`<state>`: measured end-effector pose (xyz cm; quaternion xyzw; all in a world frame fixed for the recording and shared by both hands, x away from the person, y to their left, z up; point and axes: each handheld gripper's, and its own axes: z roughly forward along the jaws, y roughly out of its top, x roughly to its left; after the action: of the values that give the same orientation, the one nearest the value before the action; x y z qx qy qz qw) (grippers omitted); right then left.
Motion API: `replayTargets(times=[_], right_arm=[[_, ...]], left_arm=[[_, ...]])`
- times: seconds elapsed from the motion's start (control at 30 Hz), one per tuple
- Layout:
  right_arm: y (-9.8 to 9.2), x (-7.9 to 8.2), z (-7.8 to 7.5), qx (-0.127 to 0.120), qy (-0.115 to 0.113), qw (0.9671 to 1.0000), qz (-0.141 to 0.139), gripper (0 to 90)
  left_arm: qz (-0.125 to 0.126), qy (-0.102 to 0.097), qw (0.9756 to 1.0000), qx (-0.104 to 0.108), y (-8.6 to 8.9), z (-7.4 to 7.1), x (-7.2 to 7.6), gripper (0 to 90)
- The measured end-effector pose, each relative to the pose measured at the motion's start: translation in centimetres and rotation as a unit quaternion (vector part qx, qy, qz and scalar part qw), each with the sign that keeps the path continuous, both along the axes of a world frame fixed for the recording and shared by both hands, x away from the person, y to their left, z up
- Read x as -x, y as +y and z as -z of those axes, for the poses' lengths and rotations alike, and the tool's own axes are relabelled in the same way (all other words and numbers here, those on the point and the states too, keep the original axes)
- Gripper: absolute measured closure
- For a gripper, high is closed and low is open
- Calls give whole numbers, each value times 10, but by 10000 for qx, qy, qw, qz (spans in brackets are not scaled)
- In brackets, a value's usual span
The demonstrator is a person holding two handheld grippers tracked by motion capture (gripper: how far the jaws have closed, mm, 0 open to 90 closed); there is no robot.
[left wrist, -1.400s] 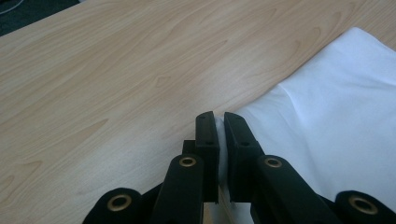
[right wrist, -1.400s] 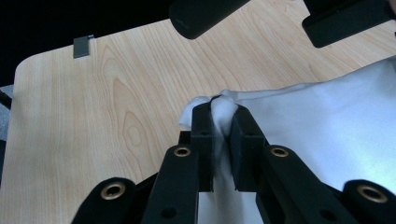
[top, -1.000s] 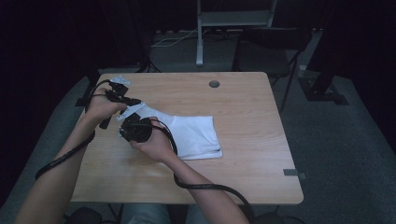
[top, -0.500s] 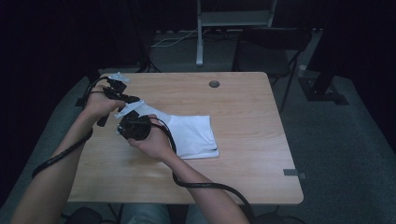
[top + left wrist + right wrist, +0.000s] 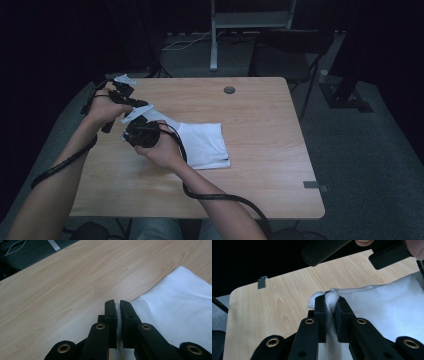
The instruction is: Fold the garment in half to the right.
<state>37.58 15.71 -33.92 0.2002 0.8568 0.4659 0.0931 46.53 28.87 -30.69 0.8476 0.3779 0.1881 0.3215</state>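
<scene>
White cloth (image 5: 202,145), one piece, lies toward the table's (image 5: 260,165) left edge, its left end lifted. The right gripper (image 5: 331,302) is clenched on a bunched corner, and just beyond it the left gripper (image 5: 116,305) pinches another edge, probably to fold or spread it. One round grommet (image 5: 229,90) sits near the far edge.

White cloth (image 5: 202,145), wood-grain table (image 5: 260,130)
</scene>
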Motion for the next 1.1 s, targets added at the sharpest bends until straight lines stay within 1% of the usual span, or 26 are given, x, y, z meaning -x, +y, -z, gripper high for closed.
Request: replayTargets(times=[0.43,0.67,1.1], right_arm=[[2,-1,-7,-137,9,9999,29,823],[3,-1,-9,-171,-14,9998,30,823],[6,-1,-13,-258,22,9997,48,823]], left_arm=[[-8,-42,10000,-76,2,-8,0,856],[-24,-62,9999,-107,3,-12,0,856],[-33,-103,9998,-177,5,-18,0,856]])
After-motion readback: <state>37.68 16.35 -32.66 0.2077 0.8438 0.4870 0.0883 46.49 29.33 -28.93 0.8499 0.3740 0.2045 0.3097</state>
